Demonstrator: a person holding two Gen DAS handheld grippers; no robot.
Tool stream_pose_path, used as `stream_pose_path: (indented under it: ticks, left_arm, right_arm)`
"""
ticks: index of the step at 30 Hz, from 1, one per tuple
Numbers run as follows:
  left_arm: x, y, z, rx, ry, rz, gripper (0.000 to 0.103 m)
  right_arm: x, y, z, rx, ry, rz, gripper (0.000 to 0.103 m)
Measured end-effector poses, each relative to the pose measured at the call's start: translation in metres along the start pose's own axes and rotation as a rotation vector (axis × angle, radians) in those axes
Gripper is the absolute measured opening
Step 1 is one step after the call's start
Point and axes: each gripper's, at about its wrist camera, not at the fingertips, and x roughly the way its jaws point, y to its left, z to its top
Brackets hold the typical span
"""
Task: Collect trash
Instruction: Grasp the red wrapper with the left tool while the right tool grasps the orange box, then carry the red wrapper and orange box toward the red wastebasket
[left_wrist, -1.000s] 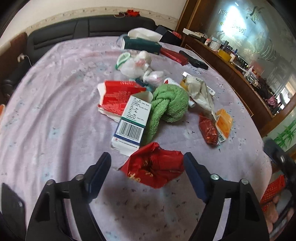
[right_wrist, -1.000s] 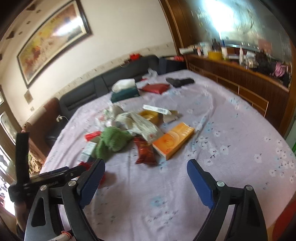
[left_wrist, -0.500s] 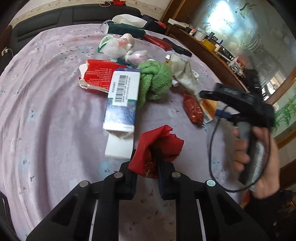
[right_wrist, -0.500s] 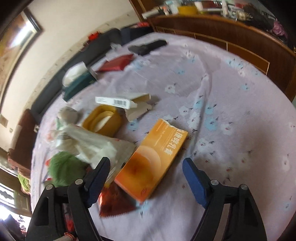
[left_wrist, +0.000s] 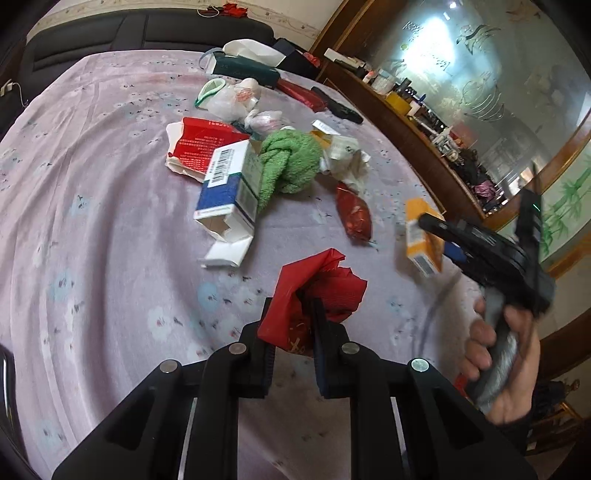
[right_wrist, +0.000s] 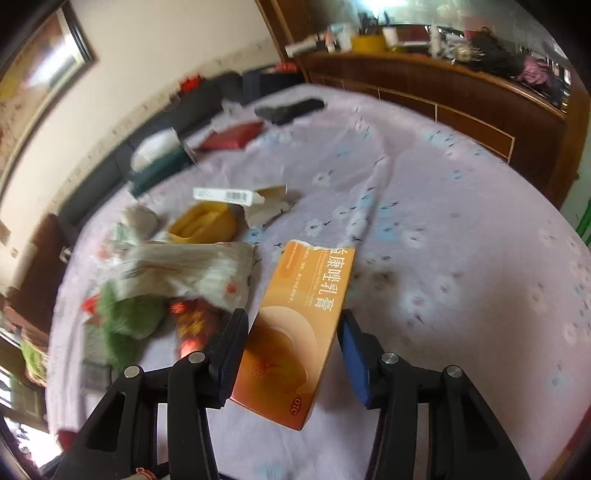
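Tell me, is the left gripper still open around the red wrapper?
No, the left gripper is shut on the red wrapper, whose crumpled foil bulges out between and above the closed fingers.

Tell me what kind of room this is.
Probably a home living or dining room: a round table under a flowered cloth, a dark sofa against the wall, a framed picture above it, and a cluttered wooden sideboard.
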Motion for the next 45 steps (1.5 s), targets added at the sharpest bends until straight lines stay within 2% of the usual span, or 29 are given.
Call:
stream_pose_path:
  ticks: [3, 9, 13, 19, 27, 36, 39, 45]
  left_arm:
    - [-0.009, -0.014, -0.005, 0.027, -0.011, -0.005, 0.016]
    - [-0.028, -0.047, -0.011, 0.073, -0.041, -0.048, 0.016]
    - [-0.044, -0.083, -0.016, 0.154, -0.084, -0.056, 0.016]
    - [-0.058, -0.124, -0.022, 0.225, -0.121, -0.085, 0.016]
    - [-0.075, -0.151, -0.028, 0.256, -0.159, -0.089, 0.016]
    - [-0.094, -0.159, -0.032, 0.269, -0.203, -0.076, 0.016]
    - [-0.102, -0.161, -0.034, 0.270, -0.238, -0.047, 0.016]
    - [-0.109, -0.166, -0.037, 0.280, -0.257, -0.043, 0.016]
  right_arm:
    - [-0.040, -0.007, -0.014, 0.016, -0.052, 0.078, 0.052]
    - [-0.116, -0.003, -0.041, -0.030, -0.178, 0.164, 0.053]
    - [-0.155, -0.002, -0.056, -0.062, -0.256, 0.182, 0.053]
    - [-0.203, -0.015, -0.072, -0.077, -0.343, 0.188, 0.053]
    - [-0.234, -0.029, -0.083, -0.076, -0.403, 0.205, 0.053]
    - [-0.261, -0.030, -0.092, -0.109, -0.472, 0.195, 0.054]
    - [-0.267, -0.029, -0.095, -0.114, -0.485, 0.201, 0.054]
    - [-0.273, -0.027, -0.099, -0.126, -0.494, 0.209, 0.054]
